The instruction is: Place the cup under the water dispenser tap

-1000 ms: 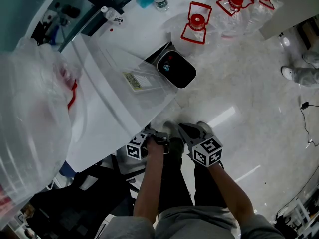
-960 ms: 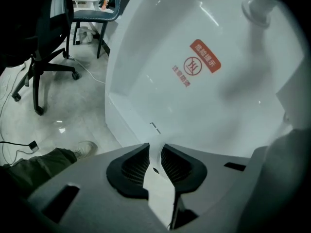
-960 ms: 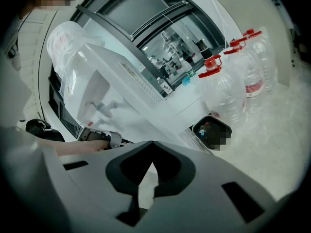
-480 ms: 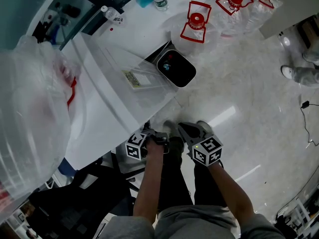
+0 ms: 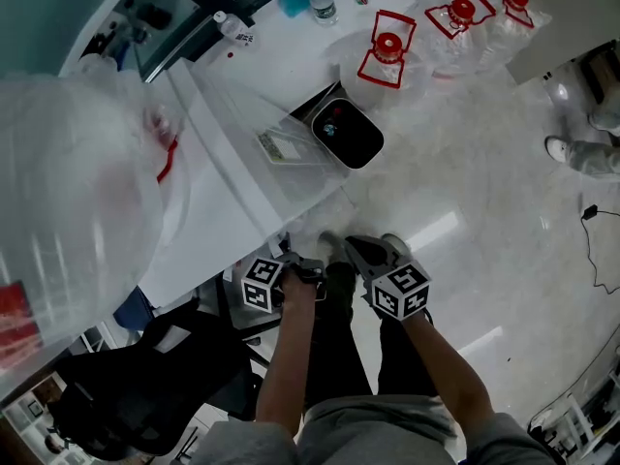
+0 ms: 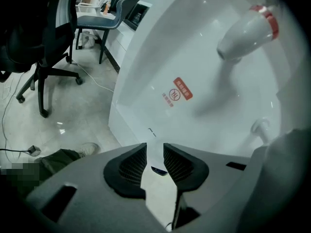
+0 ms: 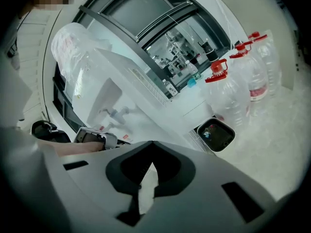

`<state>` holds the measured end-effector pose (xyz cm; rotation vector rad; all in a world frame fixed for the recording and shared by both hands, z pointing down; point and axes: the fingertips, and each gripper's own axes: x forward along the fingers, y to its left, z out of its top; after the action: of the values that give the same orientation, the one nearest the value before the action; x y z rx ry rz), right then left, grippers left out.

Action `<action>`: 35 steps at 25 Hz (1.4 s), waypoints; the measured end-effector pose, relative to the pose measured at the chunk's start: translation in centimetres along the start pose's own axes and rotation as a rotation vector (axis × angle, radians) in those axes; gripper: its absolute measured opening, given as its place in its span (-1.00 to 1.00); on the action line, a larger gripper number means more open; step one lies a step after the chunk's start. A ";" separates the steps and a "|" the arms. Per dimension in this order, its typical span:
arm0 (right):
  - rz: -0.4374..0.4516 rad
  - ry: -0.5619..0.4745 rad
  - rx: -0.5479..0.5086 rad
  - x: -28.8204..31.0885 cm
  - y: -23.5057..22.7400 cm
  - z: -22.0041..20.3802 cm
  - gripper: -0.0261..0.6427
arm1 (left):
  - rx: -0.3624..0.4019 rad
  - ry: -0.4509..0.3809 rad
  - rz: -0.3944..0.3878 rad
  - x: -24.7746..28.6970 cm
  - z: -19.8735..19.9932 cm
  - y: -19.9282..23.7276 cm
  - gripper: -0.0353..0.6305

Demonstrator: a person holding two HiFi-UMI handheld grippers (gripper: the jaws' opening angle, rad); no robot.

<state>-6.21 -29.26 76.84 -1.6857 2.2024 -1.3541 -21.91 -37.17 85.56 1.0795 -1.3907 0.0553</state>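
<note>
No cup shows in any view. The white water dispenser (image 5: 228, 197) stands to my left with a big clear bottle (image 5: 68, 192) on top. In the left gripper view its red-tipped tap (image 6: 248, 30) and a second small tap (image 6: 260, 127) stick out of the white front (image 6: 180, 89); the right gripper view shows the taps (image 7: 115, 113) too. My left gripper (image 5: 308, 264) (image 6: 154, 154) faces the dispenser front, its jaws a narrow gap apart with nothing between them. Beside it, my right gripper (image 5: 354, 250) (image 7: 151, 144) is shut and empty, both held low near my legs.
A dark waste bin (image 5: 347, 132) (image 7: 216, 134) sits on the floor by the dispenser. Several clear water jugs with red handles (image 5: 387, 51) (image 7: 228, 89) stand beyond it. A black office chair (image 5: 126, 386) (image 6: 43, 38) is at my left. Another person's shoes (image 5: 581, 148) show at the right.
The head view has shifted slightly, so the dispenser and bin sit a little further right and up. Both grippers stay almost where they were.
</note>
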 end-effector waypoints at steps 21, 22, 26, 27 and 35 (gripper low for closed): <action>0.101 0.016 -0.034 -6.1 6.4 8.0 -0.89 | 0.059 -0.002 -0.056 -14.3 -5.0 -6.2 -0.85; 0.107 0.016 -0.040 -6.6 6.8 8.7 -0.89 | 0.068 0.000 -0.074 -15.2 -5.3 -7.1 -0.86; 0.120 0.010 -0.050 -8.5 8.4 11.2 -0.89 | 0.092 -0.012 -0.142 -19.1 -5.9 -10.6 -0.87; 0.125 0.008 -0.052 -8.9 8.8 11.8 -0.89 | 0.100 -0.021 -0.161 -20.0 -5.9 -11.4 -0.87; 0.189 -0.018 -0.102 -11.8 14.1 16.0 -0.89 | 0.122 -0.078 -0.299 -26.3 -4.9 -15.8 -0.87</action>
<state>-3.82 -29.04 52.54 -1.4667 2.3881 -1.1962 -15.43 -28.43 56.47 1.3942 -1.2941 -0.1217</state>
